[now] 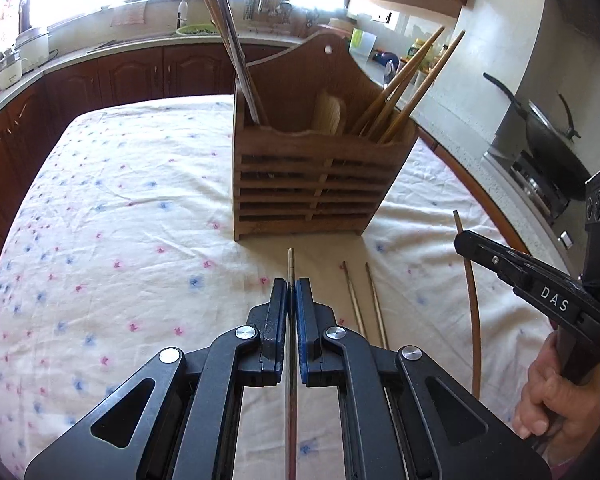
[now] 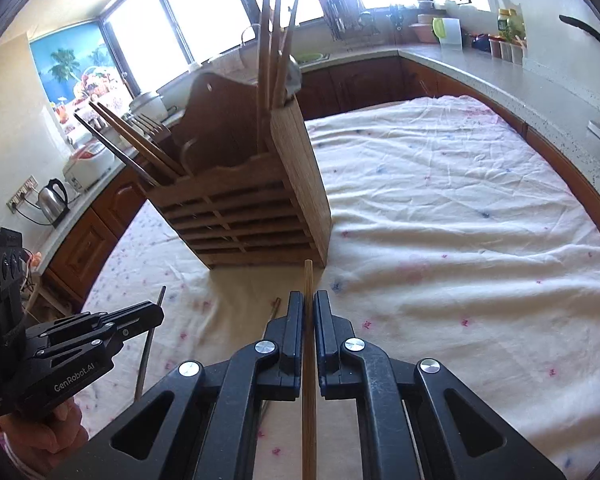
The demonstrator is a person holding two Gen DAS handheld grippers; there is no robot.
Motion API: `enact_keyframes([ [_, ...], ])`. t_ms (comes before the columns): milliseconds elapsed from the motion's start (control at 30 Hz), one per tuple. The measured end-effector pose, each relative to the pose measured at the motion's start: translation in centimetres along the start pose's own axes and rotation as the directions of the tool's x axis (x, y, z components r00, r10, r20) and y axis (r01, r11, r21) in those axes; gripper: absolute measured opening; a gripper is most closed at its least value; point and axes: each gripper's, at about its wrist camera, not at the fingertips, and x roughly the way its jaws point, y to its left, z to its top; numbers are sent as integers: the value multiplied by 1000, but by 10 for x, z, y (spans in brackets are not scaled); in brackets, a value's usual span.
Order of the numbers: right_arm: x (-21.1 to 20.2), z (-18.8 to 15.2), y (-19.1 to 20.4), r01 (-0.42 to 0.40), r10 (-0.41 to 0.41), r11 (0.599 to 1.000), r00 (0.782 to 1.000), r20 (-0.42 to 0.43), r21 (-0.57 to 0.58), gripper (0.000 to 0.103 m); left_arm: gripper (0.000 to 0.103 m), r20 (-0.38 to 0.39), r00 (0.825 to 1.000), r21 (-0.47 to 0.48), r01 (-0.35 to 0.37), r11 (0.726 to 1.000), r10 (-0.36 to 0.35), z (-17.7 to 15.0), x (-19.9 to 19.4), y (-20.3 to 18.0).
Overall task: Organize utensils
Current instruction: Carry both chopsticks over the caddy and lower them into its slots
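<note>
Both pairs of jaws are clamped tight: a metal chopstick (image 1: 291, 276) is pinched in the left gripper (image 1: 291, 292), a wooden chopstick (image 2: 308, 280) in the right gripper (image 2: 309, 304), each tip sticking out ahead of the pads. Just beyond, two more chopsticks (image 1: 364, 300) are seen lying on the floral tablecloth (image 1: 120, 220). Farther on, the slatted wooden holder (image 1: 312, 184) stands upright, sticks leaning in its outer compartments. Wide bare cloth is left on either side of it, bounded by the curved countertop (image 2: 500, 80).
</note>
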Motion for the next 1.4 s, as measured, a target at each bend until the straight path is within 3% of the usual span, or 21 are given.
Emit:
enact_keyframes([
  [233, -62, 16, 14, -48, 49, 999, 991, 125, -13, 5, 4, 102, 994, -15, 40, 999, -39, 6, -53, 2],
  [500, -113, 33, 24, -68, 74, 997, 963, 259, -33, 5, 4, 216, 975, -15, 56, 998, -51, 24, -94, 1],
  [733, -126, 45, 28, -66, 76, 997, 945, 318, -44, 5, 4, 266, 963, -12, 49, 999, -44, 33, -107, 0],
  [1400, -125, 69, 32, -68, 81, 997, 923, 377, -47, 5, 4, 353, 935, -9, 41, 999, -35, 63, -127, -2],
])
